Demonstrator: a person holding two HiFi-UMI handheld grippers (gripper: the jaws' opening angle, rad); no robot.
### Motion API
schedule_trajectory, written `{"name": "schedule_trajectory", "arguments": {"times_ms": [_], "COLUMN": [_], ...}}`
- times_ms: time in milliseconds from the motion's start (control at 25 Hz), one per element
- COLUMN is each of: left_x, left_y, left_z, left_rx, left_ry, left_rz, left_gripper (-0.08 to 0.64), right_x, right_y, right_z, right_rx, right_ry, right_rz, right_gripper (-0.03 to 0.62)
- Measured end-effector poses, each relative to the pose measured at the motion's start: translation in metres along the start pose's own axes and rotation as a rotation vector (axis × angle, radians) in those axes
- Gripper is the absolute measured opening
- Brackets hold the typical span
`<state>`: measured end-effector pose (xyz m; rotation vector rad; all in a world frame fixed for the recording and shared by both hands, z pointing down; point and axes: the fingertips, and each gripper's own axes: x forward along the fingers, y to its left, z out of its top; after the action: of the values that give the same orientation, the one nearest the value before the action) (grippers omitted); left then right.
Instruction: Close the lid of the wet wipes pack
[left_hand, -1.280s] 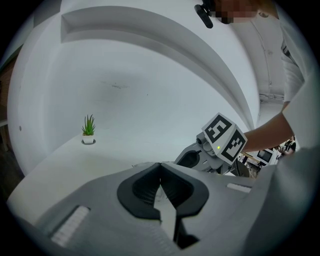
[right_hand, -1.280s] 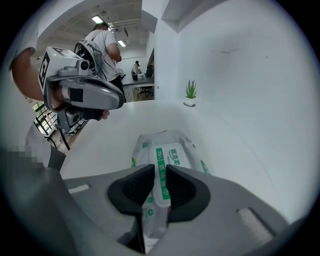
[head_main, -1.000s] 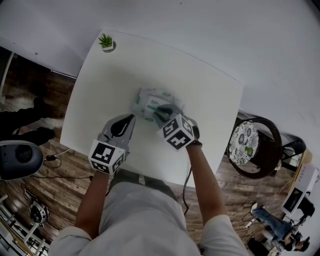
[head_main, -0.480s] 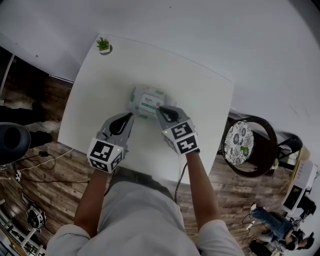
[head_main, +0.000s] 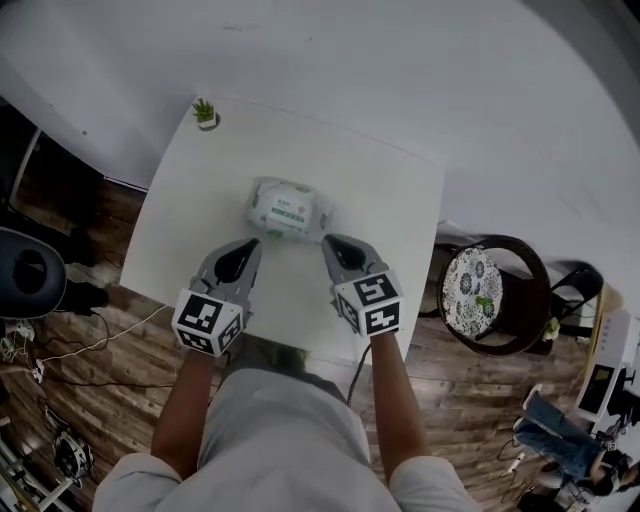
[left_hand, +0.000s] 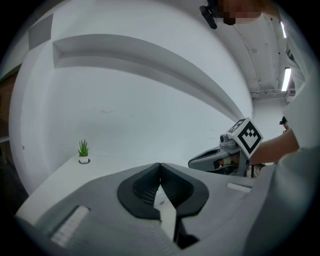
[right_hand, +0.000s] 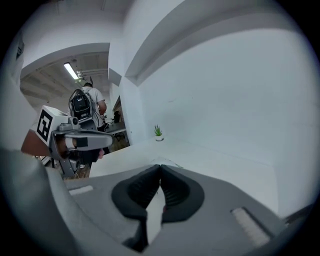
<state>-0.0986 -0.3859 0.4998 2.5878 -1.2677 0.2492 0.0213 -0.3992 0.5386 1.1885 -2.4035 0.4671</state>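
The wet wipes pack (head_main: 285, 210) lies near the middle of the white table (head_main: 390, 190), and its white lid with green print looks flat on top. My left gripper (head_main: 246, 248) is shut a short way in front of the pack's left side and does not touch it. My right gripper (head_main: 334, 244) is also shut, just off the pack's near right corner, holding nothing. In the left gripper view the shut jaw tips (left_hand: 160, 165) hide most of the pack, and the right gripper (left_hand: 218, 157) shows beside them. In the right gripper view the tips (right_hand: 160, 168) meet, with the left gripper (right_hand: 85, 140) at the left.
A small potted plant (head_main: 205, 112) stands at the table's far left corner, and is the plant (left_hand: 83, 150) and plant (right_hand: 158, 132) in the gripper views. A round chair with a patterned cushion (head_main: 480, 290) stands right of the table. Cables lie on the wooden floor (head_main: 80, 340). A person (right_hand: 89, 107) stands far off.
The right gripper has come off the top of the pack and drawn back toward me. The left gripper has also pulled back slightly. The pack now lies free.
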Motion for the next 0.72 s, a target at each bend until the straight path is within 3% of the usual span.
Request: {"name": "schedule_trajectory", "arguments": {"times_ms": [720], "left_x": [-0.059], "left_y": [-0.069], "left_z": [0.072], "left_rx": [0.114], "left_ry": [-0.181], "left_rz": [0.036], "left_gripper": [0.006], "right_x": [-0.174], "right_y": [-0.031], "right_z": [0.007], "right_rx": [0.046], "right_ry": [-0.265], "right_rz": [-0.257], "right_gripper": [0.005]}}
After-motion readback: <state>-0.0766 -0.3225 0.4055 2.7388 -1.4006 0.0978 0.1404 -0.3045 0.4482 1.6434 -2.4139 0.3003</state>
